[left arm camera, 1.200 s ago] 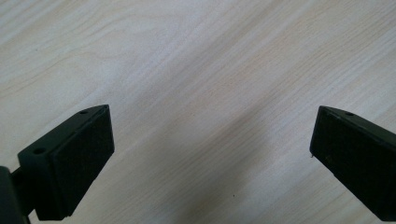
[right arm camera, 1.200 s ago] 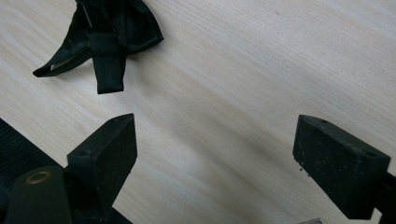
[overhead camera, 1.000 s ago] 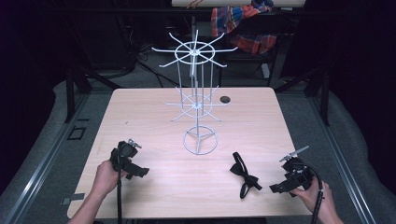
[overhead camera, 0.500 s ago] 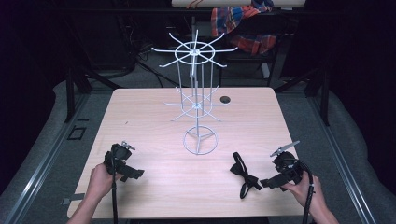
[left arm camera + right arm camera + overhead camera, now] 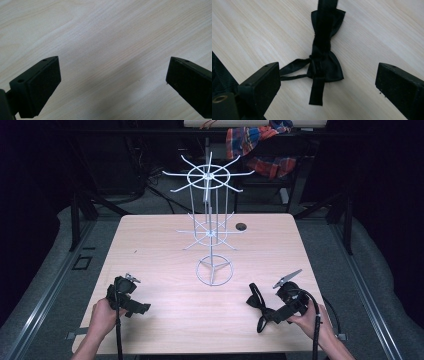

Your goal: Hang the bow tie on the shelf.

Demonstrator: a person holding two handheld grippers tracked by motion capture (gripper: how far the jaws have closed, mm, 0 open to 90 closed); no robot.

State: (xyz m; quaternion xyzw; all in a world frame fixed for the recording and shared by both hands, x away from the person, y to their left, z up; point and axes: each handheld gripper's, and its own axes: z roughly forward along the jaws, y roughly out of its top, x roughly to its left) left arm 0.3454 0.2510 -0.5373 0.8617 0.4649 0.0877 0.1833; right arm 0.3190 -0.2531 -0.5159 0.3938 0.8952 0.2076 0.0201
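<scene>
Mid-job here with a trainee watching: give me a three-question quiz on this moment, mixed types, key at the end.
1. True or false: the right tool is shut on the bow tie.
2. Which lies nearer the bow tie: A) the wire rack B) the small dark disc at the table's far edge?
3. Fill in: beneath the left tool lies bare ____.

Key:
1. False: its jaws stand wide open, the tie lying flat between them, untouched.
2. A
3. Table
</scene>
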